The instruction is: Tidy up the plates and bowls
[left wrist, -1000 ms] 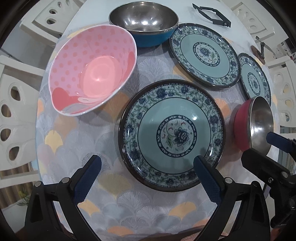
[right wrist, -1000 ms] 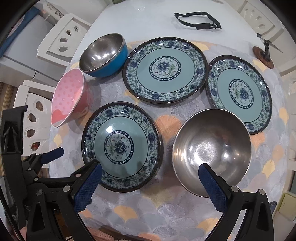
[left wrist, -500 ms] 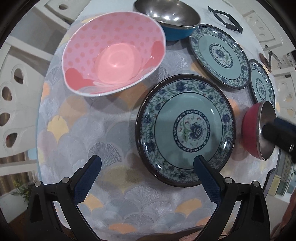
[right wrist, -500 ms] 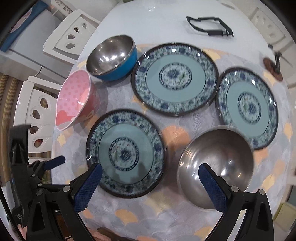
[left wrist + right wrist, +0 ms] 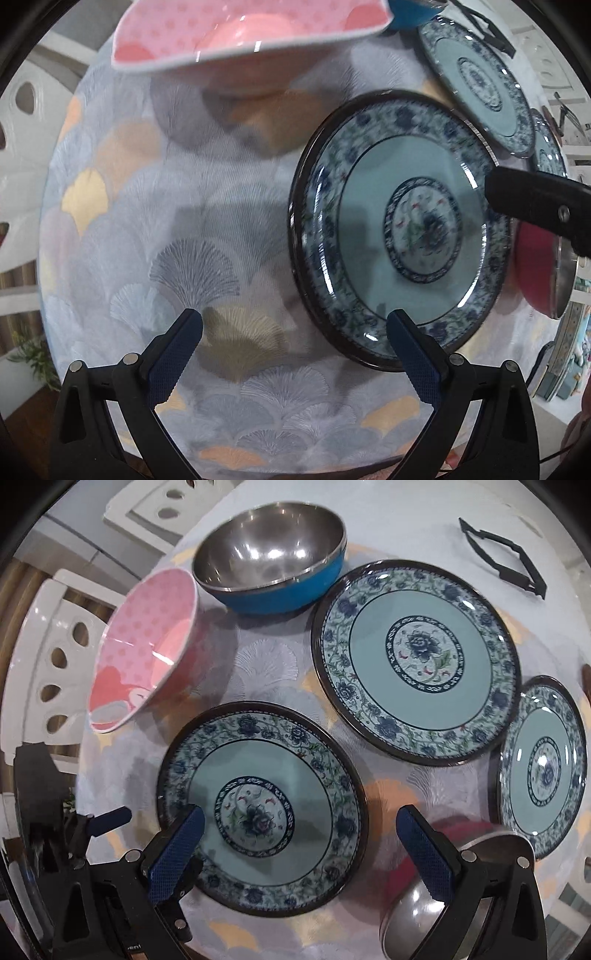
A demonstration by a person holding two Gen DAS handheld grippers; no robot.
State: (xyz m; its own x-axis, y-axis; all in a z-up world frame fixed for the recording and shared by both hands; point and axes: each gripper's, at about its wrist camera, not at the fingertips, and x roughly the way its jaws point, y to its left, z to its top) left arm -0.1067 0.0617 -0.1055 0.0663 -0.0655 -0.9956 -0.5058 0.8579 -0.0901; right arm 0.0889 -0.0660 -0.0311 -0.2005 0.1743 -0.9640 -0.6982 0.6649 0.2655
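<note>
Round table [image 5: 406,520] under fan-patterned cloth [image 5: 207,258], white chairs [image 5: 44,657] around, both claws spread, empty.

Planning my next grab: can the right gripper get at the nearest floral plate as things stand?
Probably yes: the right gripper hangs open over the nearest floral plate, nothing on it; the red steel bowl sits just beside.

Round table [image 5: 406,524] under fan-patterned cloth [image 5: 192,258], dishes atop
</note>
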